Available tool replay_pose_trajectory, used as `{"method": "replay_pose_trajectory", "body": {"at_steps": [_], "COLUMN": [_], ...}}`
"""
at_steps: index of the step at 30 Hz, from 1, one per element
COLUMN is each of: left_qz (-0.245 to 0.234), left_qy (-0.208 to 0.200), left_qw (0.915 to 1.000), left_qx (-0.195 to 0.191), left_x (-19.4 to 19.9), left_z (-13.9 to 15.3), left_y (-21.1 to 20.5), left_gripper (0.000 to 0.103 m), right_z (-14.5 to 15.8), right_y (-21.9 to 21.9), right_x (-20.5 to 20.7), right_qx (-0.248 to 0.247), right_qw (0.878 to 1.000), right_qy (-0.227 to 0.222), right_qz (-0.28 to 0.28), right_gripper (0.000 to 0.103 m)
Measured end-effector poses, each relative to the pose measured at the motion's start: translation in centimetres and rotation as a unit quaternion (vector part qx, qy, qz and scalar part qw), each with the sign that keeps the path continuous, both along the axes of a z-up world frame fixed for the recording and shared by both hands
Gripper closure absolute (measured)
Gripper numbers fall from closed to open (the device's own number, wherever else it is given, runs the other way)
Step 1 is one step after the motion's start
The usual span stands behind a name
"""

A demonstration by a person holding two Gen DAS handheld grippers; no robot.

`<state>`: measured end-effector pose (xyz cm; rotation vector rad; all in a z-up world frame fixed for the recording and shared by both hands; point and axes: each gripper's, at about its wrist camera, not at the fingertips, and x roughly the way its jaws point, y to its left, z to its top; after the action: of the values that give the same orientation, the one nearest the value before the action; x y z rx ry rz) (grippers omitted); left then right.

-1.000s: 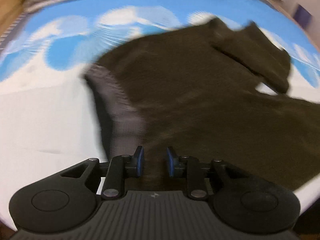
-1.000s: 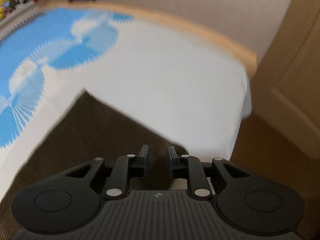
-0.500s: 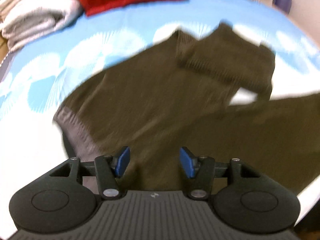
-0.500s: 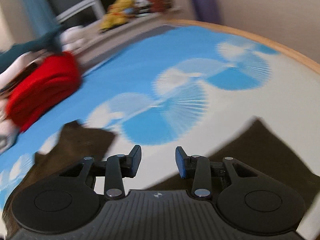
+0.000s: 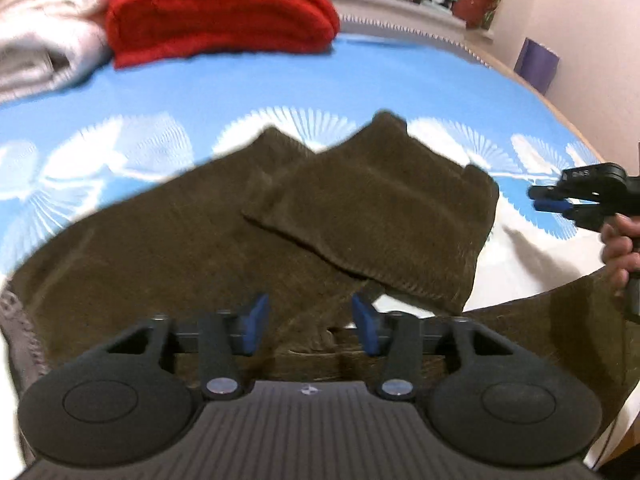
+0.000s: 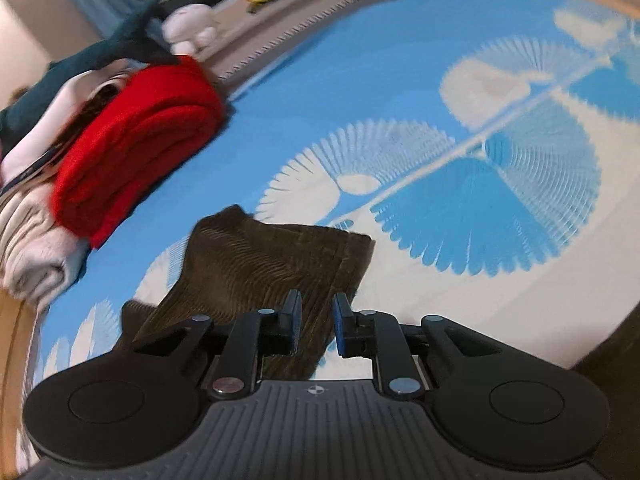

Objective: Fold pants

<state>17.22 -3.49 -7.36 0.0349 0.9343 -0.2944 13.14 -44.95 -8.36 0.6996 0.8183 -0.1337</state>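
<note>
Black left gripper (image 5: pixel 308 330) with ribbed grey housing, round side discs, silver screws, blue pads (image 5: pixel 251 330), right gripper (image 6: pixel 316 326) built alike

Bed (image 5: pixel 248 84) with blue-and-white fan-print cover. Brown pants (image 5: pixel 168 240) spread across near side, one leg folded over. Red folded stack (image 5: pixel 216 12) and white folded stack (image 5: pixel 44 52) far left.
</note>
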Motion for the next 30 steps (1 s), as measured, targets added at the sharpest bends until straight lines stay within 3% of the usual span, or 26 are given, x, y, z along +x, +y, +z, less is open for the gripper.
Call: {"method": "replay_pose_trajectory", "body": {"at_steps": [4,9,17,18,20,21,22,24,26,28,30], "left_qz": [0.009,-0.019,-0.062,-0.069,-0.076,-0.078,-0.077,-0.072,-0.063,-0.049,-0.038], "left_qy": [0.020,0.039,0.059,0.055,0.046,0.043,0.042,0.048,0.047,0.043,0.038], "left_qw": [0.9997,0.9985,0.9896,0.9888,0.9883,0.9876,0.9871,0.9883,0.9891,0.9905,0.9910], "left_qx": [0.008,0.032,0.115,0.120,0.124,0.129,0.134,0.125,0.124,0.121,0.122], "left_x": [1.4,2.6,4.0,4.1,4.2,4.3,4.4,4.7,5.0,5.1,5.0], "left_z": [-3.0,-5.4,-8.8,-9.0,-9.0,-8.9,-8.7,-8.4,-7.9,-7.6,-7.3], "left_y": [-0.8,-3.0,-5.0,-5.1,-5.1,-5.1,-5.0,-4.6,-4.3,-3.9,-3.3], "left_gripper": [0.055,0.039,0.039,0.041,0.059,0.073,0.079,0.085,0.087,0.089,0.090], "right_z": [-3.3,-5.8,-7.0,-7.0,-7.0,-6.9,-6.6,-5.3,-2.9,0.4,4.8], "right_y": [-0.1,-0.5,-0.1,0.0,0.0,0.0,0.0,0.1,-0.1,-0.2,-0.9], "right_x": [2.6,4.9,7.1,7.4,7.8,8.0,8.1,8.4,8.4,8.2,6.9], "right_qx": [0.024,0.034,0.020,0.018,0.016,0.020,0.020,0.010,0.031,0.045,0.022], "right_qw": [0.999,0.998,0.999,0.999,0.999,0.999,0.999,1.000,0.999,0.996,0.989], "right_qy": [0.025,0.031,0.029,0.026,0.025,0.023,0.018,0.013,-0.018,-0.063,-0.130], "right_qz": [-0.024,-0.037,-0.016,-0.012,-0.011,-0.014,-0.018,-0.024,-0.034,-0.035,-0.065], "right_gripper": [0.084,0.066,0.068,0.076,0.086,0.090,0.091,0.095,0.095,0.096,0.096]}}
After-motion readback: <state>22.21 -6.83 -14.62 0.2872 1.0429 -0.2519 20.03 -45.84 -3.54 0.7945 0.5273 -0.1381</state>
